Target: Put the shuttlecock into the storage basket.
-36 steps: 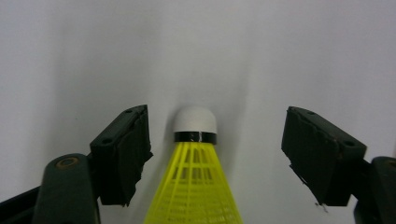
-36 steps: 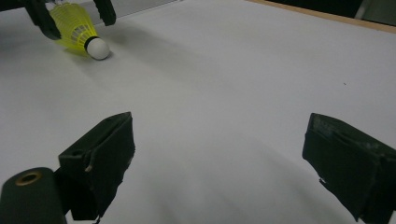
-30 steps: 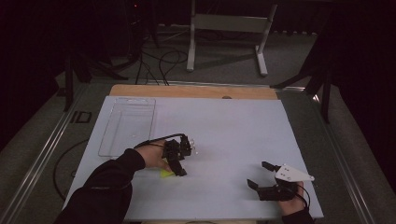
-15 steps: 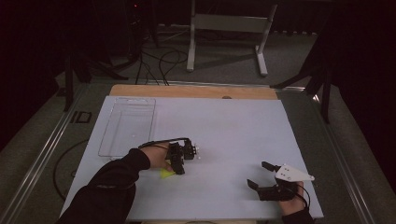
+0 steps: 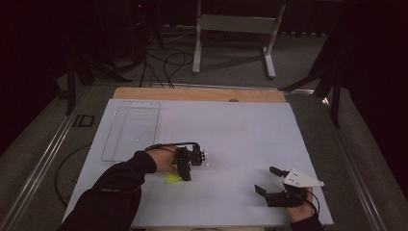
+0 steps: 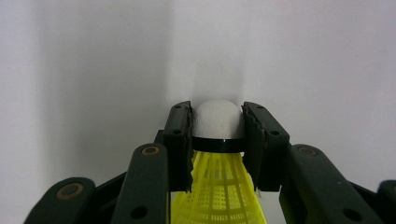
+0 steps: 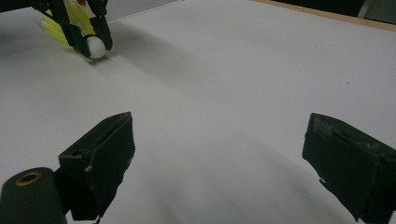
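A yellow shuttlecock with a white cork head sits between the jaws of my left gripper, which is shut on the cork just above its black band. From above, the left gripper points down at the white table with the yellow skirt showing beside the hand. In the right gripper view the held shuttlecock hangs at the far upper left, close to the table. My right gripper rests at the near right, jaws wide apart with nothing between them.
A clear plastic tray lies at the table's back left. The white sheet covers the table, with a wooden strip along the far edge. Cables and a metal stand are on the floor beyond.
The left gripper with the shuttlecock has shifted slightly toward the near edge of the table. The right gripper has stayed still.
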A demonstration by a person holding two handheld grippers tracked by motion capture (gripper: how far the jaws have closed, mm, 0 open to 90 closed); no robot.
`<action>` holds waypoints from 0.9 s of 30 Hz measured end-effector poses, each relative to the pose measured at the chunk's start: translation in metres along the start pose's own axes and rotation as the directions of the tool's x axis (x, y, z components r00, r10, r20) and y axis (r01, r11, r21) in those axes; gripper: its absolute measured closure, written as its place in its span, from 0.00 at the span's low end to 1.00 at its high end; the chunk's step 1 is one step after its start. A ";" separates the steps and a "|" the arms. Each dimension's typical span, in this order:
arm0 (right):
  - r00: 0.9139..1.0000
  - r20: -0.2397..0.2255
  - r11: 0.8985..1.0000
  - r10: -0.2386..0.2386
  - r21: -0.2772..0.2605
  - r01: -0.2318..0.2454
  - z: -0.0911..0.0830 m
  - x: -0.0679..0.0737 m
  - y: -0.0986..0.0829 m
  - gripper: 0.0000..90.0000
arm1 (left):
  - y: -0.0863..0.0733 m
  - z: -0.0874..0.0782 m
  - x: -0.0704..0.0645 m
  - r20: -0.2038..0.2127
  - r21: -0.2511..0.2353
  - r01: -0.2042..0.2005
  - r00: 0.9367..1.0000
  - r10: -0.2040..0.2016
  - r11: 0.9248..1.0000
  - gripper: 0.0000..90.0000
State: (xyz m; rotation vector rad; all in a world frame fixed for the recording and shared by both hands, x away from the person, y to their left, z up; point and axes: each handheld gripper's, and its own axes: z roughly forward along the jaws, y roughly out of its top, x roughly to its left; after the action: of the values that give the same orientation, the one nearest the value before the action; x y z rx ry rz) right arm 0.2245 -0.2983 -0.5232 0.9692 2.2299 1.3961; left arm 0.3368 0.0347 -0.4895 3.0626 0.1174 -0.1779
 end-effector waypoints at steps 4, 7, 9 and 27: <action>1.000 -0.001 1.000 0.001 0.000 -0.001 0.000 0.000 0.000 0.10 | -0.001 -0.006 0.000 0.015 -0.002 -0.001 1.000 0.001 1.000 0.73; 1.000 -0.001 1.000 0.002 -0.001 -0.002 0.000 0.000 0.000 0.10 | -0.001 -0.010 0.001 0.014 0.001 -0.004 1.000 0.004 1.000 0.73; 1.000 0.001 1.000 0.001 -0.001 -0.001 0.000 0.000 0.000 0.10 | -0.001 -0.013 0.000 0.015 -0.003 -0.002 1.000 0.002 1.000 0.73; 1.000 -0.001 1.000 0.002 -0.001 -0.002 0.000 0.000 0.000 0.10 | 0.011 -0.053 -0.003 0.009 -0.004 -0.017 1.000 0.017 1.000 0.73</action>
State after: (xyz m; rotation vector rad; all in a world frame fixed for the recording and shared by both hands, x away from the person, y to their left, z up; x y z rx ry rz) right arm 0.2249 -0.2982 -0.5234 0.9709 2.2296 1.3981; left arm 0.3406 0.0272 -0.4360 3.0576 0.0911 -0.1903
